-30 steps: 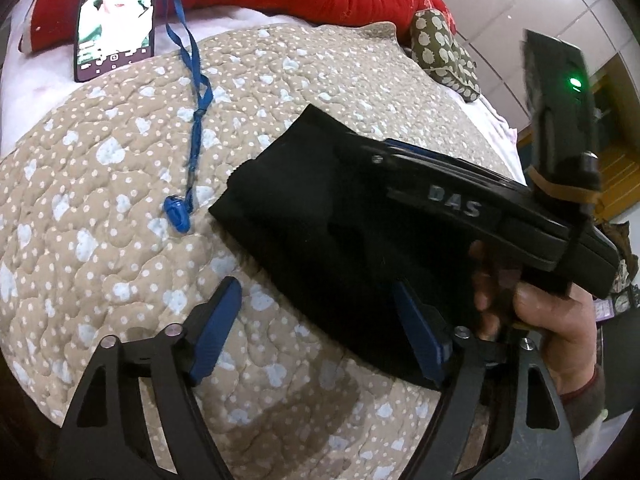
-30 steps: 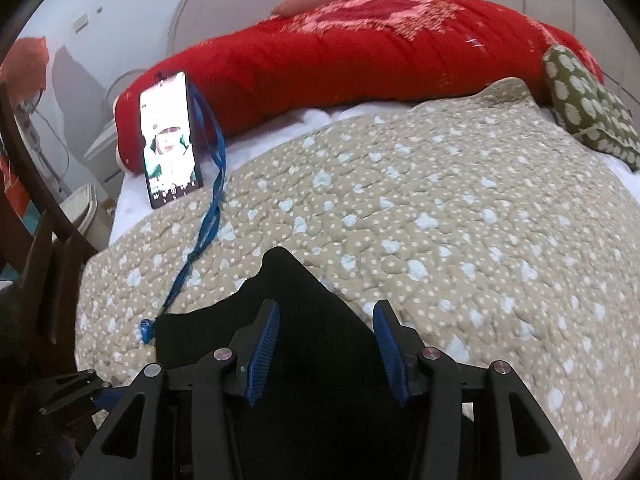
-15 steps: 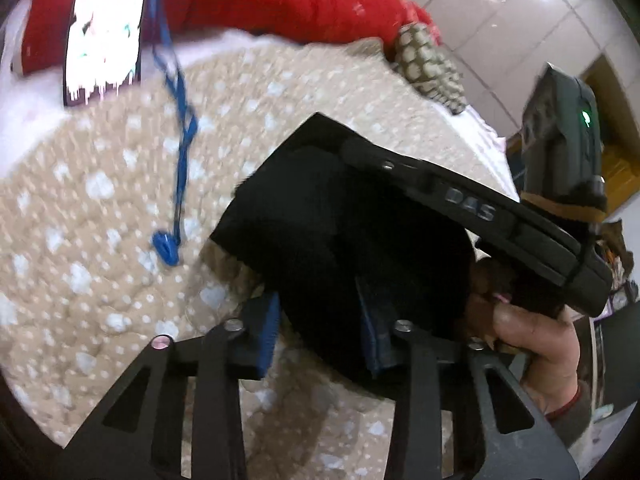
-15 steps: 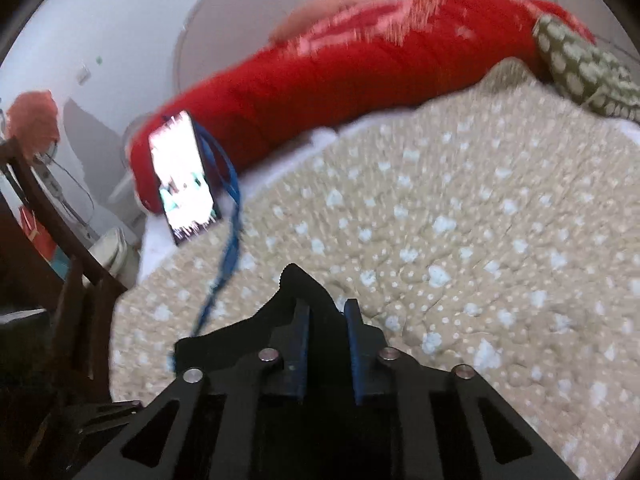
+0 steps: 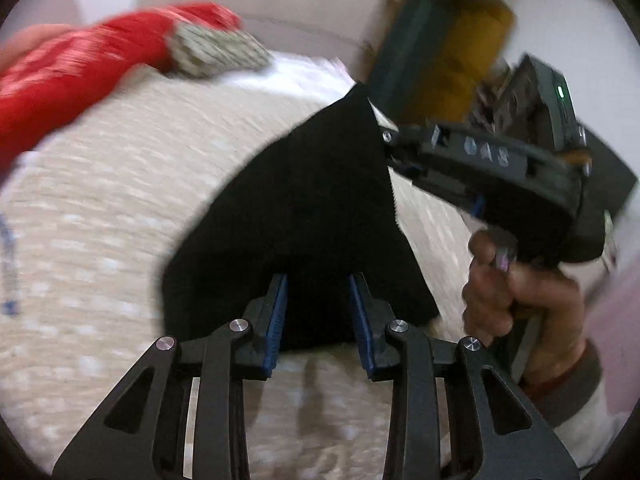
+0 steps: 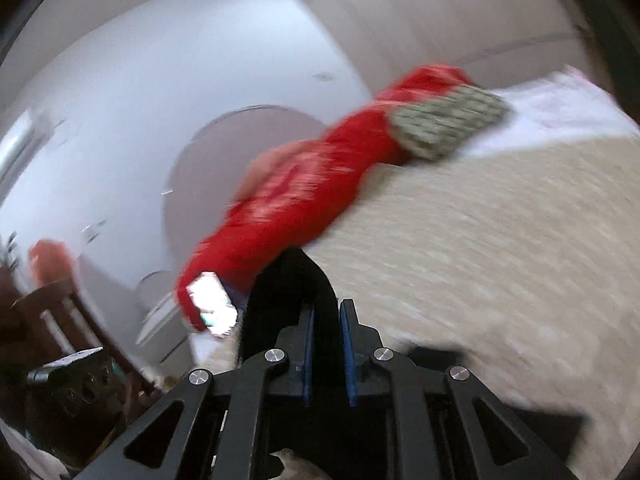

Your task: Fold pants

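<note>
Jaws, left gripper: your blue pads are clamped on the near edge of the black fabric pants, so that corner lifts with you.
Jaws, right gripper: closing, nearly together, with a thin black fold between the pads; you pinch the far corner for a two-point hold.
Pants: folded bundle hanging between both grippers, raised off the beige dotted quilt, likely so you can carry it aside.
Right hand: squeezing the trigger to keep that grip.
Background: red bolster pillow; lit phone, out of the way.
</note>
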Tool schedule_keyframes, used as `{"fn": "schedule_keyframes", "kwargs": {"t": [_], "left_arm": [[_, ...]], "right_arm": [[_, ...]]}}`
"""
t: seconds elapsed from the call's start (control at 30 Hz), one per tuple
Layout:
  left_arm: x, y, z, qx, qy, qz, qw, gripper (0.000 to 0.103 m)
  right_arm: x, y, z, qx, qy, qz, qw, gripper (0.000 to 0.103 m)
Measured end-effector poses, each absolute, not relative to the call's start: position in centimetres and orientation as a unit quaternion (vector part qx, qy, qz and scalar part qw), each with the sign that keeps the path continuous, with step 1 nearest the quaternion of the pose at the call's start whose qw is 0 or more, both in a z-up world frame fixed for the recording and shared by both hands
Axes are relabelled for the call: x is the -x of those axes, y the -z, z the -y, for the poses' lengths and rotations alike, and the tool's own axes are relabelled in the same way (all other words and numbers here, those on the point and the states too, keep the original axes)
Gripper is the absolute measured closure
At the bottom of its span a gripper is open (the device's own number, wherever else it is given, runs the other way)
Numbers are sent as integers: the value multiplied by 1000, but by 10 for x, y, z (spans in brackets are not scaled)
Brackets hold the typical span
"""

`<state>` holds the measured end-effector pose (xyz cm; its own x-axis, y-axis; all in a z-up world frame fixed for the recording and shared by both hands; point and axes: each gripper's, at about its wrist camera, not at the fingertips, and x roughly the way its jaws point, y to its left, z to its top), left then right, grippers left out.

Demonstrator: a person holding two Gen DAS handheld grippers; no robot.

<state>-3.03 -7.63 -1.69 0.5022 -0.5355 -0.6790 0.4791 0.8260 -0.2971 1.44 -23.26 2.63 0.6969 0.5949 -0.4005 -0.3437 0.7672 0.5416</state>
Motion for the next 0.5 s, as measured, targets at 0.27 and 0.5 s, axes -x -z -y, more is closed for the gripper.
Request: {"fn": "schedule_keyframes", "kwargs": {"t": [0.27,0.5], "left_arm": [[29,26,85,-11,310,-443,841,72],[39,5,57,-45,330,-407,850,57]], "right_arm": [[33,13,338,-323,-81,-299,894,55],[64,1,314,-321,-173,-303,881,44]]}}
